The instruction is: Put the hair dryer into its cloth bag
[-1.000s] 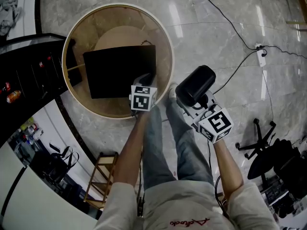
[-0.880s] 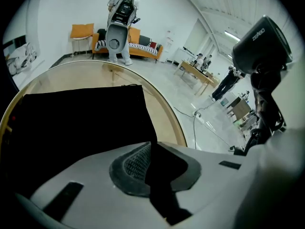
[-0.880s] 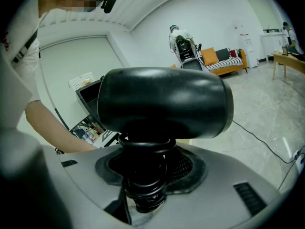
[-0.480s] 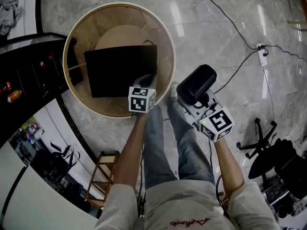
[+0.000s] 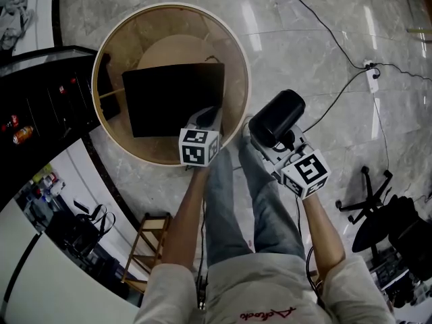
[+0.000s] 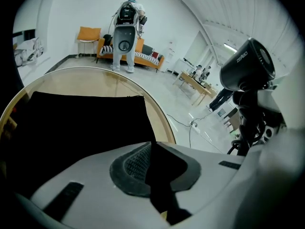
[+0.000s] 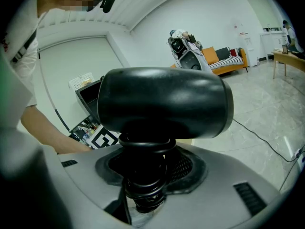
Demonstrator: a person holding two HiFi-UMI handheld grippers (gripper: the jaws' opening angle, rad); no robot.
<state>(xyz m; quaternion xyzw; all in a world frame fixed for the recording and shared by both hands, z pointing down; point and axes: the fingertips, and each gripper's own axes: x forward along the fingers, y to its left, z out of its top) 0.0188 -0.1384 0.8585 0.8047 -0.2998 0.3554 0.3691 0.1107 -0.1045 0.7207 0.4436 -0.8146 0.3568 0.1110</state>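
Note:
The black cloth bag [image 5: 172, 96] lies flat on a round wooden table [image 5: 239, 66]. My left gripper [image 5: 209, 115] is at the bag's near right corner. Its jaws have just been closing, and in the left gripper view a fold of the bag [image 6: 81, 123] is pinched between the pads of the left gripper [image 6: 155, 163]. The black hair dryer [image 5: 277, 117] stands up beside the table, over the floor. My right gripper [image 5: 280, 144] is shut on its handle, which has the cord coiled round it. The dryer's barrel [image 7: 164, 101] fills the right gripper view above the right gripper [image 7: 145, 175].
A black cabinet [image 5: 40, 93] stands left of the table. A cable runs across the marble floor to a power strip [image 5: 368, 76]. An office chair [image 5: 378, 214] is at the right, a small wooden rack [image 5: 145, 241] near my legs [image 5: 236, 201].
The left gripper has shifted slightly at the bag's near corner and its jaws have come together on the cloth. The right gripper and the dryer have stayed still.

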